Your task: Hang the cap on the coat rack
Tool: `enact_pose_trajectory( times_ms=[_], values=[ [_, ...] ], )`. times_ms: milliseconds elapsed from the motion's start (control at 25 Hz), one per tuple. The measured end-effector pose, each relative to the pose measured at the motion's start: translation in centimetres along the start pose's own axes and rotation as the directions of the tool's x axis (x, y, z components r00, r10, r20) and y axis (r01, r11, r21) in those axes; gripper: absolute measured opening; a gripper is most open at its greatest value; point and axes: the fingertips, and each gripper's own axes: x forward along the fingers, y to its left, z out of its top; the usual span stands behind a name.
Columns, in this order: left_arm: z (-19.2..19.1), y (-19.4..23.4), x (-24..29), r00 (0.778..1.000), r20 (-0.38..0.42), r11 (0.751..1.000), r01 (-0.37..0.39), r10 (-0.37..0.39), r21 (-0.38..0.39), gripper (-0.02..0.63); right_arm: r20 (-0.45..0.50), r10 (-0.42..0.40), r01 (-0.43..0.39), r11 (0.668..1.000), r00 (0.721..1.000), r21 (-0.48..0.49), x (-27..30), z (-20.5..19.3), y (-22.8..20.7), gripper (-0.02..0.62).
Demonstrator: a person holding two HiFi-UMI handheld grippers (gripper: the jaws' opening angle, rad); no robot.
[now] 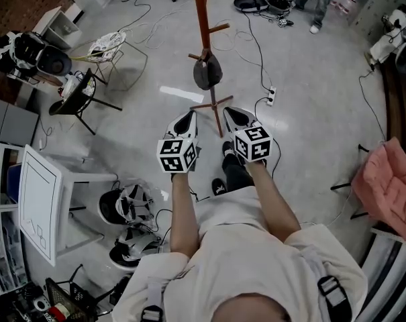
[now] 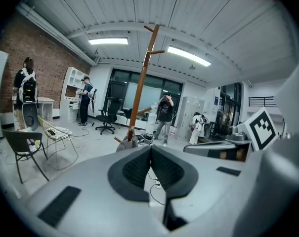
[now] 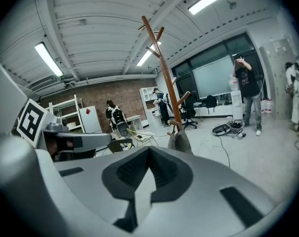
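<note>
- left claw (image 2: 150, 149), how does it stand?
- pinched together at the tips, nothing between them. the right claw (image 3: 149, 150) is the same, closed and empty.
- where are they?
- side by side, held out in front of the person, both pointing towards the coat rack (image 1: 204, 20) and apart from it.
- and the cap (image 1: 207, 72)?
- dark, hanging on a low peg of the rack's wooden pole, above its crossed feet on the floor (image 1: 310, 99). neither claw touches it.
- anything near?
- a black chair (image 1: 75, 99) off to the left, and cables (image 1: 256, 45) across the floor.
</note>
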Motion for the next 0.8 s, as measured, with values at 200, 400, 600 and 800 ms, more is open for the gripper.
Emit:
enact_pose_trajectory(
  times_ms=[200,400,600,800],
  values=[
    [-0.2,-0.5,0.3,1.000,-0.018,1.000,0.008,-0.008,0.020,0.008,-0.002,0.002,-0.002,1.000,1.000,0.016,-0.1,-0.2,-0.4,0.005],
    [-0.6,-0.7,0.3,1.000,-0.022,1.000,0.005,-0.005,0.018,0.008,-0.011,-0.002,0.002,1.000,1.000,0.021,-0.6,-0.9,-0.5,0.005],
    [-1.1,-1.3,0.7,0.999,-0.035,0.999,0.020,-0.019,0.025,0.008,-0.020,-0.007,0.008,0.999,1.000,0.032,-0.9,-1.3,-0.8,0.005],
    [-1.2,-1.8,1.2,0.999,-0.044,0.999,0.027,-0.026,0.024,0.008,-0.024,-0.008,0.009,0.999,1.000,0.031,-1.3,-1.3,-1.3,0.005]
  ],
)
